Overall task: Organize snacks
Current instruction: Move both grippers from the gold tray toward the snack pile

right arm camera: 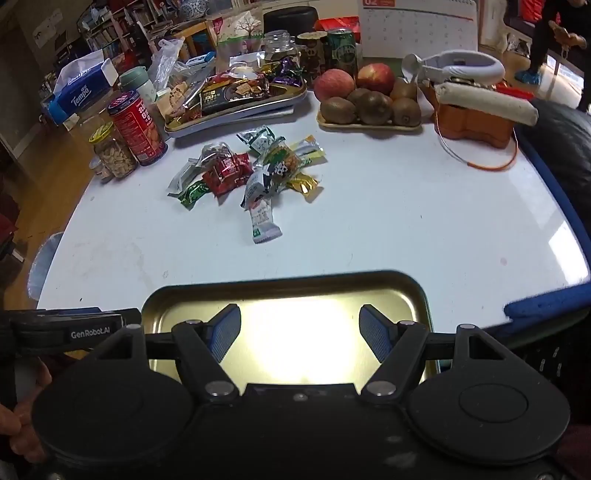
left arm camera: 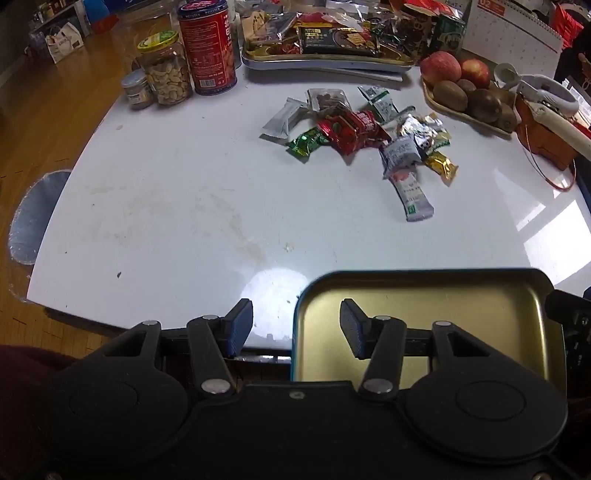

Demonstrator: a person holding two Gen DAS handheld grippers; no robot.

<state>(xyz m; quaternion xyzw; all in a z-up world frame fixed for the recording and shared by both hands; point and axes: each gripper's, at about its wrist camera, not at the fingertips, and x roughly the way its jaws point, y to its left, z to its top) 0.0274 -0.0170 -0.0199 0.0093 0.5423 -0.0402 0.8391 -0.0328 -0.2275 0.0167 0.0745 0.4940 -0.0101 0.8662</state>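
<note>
Right wrist: both claws (right arm camera: 300, 338) (left arm camera: 296, 326) agape, empty, above tin (right arm camera: 413, 295); wrappers (right arm camera: 251, 173) beyond.

"Tempo" on blue tissue pack (right arm camera: 79, 94), "GenRobot.AI" on left claw (right arm camera: 90, 334), "02" on calendar (right arm camera: 417, 26).

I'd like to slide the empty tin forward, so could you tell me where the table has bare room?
The white table is bare between the empty tin and the loose snack pile, and to the pile's right, short of the orange cord. The far edge is crowded: jars, full snack tray, fruit plate.
</note>
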